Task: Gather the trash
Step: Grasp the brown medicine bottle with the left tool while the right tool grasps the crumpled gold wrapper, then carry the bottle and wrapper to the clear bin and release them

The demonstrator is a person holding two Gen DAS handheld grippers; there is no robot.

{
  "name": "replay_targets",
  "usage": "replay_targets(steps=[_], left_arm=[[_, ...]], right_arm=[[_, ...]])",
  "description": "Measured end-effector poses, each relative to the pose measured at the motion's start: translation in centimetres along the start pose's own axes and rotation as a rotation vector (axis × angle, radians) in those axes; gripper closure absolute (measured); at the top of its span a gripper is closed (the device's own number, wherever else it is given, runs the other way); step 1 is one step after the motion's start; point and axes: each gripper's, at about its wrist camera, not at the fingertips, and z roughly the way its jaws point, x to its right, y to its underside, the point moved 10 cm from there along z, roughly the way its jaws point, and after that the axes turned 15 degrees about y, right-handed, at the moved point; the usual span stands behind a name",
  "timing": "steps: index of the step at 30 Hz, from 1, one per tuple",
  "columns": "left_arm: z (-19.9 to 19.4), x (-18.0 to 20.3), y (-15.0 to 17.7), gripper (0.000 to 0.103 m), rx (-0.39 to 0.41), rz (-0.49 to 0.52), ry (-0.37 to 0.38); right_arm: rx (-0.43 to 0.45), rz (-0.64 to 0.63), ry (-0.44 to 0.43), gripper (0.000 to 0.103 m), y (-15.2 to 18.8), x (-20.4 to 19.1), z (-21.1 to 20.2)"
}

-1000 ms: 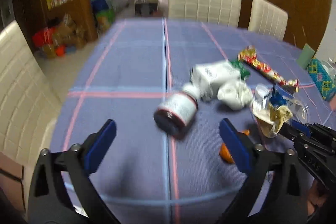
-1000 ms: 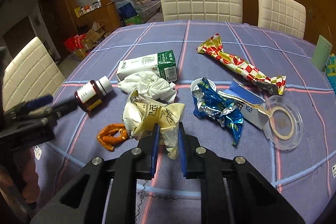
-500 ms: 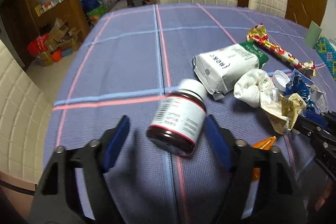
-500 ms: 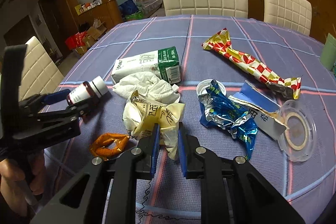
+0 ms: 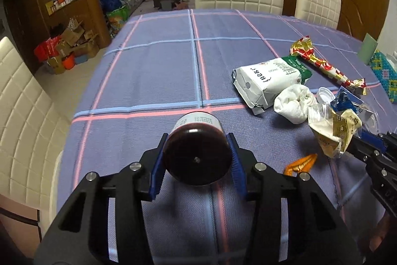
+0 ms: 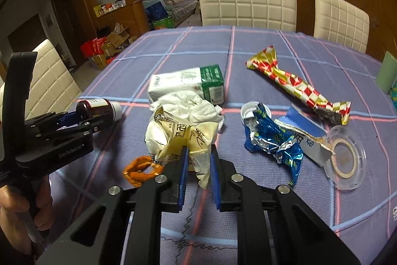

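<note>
Table (image 5: 153, 81): purple-blue cloth with pink and pale blue grid lines; its far and left parts lie bare, and all the trash sits toward the right and near side. Cream chairs stand at the far edge and the left edge.
Milk carton (image 6: 186, 85): white and green, flattened, lying on its side just behind the crumpled white tissue (image 6: 188, 106).
Checked wrapper (image 6: 295, 85): long, gold and red, lying apart from the rest on the far right.
Blue foil wrapper (image 6: 273, 138): crumpled, beside a torn blue-and-white packet and a clear round lid (image 6: 345, 160).
Left gripper (image 5: 196, 158): a second ago its blue pads stood wide apart short of the bottle; now they are closed against both sides of it.
Brown bottle (image 5: 196, 148): dark glass, white label, white cap pointing away, held base-first toward the left camera near the table's near-left side.
Right gripper (image 6: 197, 165): pinching the cream wrapper (image 6: 183, 138), unchanged from before; the wrapper is crumpled, printed with dark characters, in front of the tissue.
Orange peel (image 6: 141, 169): curled, on the cloth just left of the right gripper's fingers.
</note>
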Motion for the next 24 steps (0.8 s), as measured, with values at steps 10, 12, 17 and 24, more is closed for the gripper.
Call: replay_targets(steps=[10, 12, 17, 24], left_arm=[[-5.4, -1.6, 0.4, 0.057, 0.080, -0.024, -0.032], [-6.3, -2.1, 0.5, 0.057, 0.090, -0.031, -0.039], [-8.6, -4.1, 1.4, 0.057, 0.113, -0.063, -0.068], [-11.7, -7.8, 3.6, 0.057, 0.129, -0.115, -0.129]], right_arm=[[0.048, -0.041, -0.030, 0.086, -1.0, -2.8, -3.0], [0.056, -0.056, -0.034, 0.086, -1.2, -3.6, -3.4], [0.073, -0.109, -0.058, 0.086, -1.6, -6.5, -4.4], [0.091, -0.198, -0.107, 0.086, -2.1, -11.6, -4.9]])
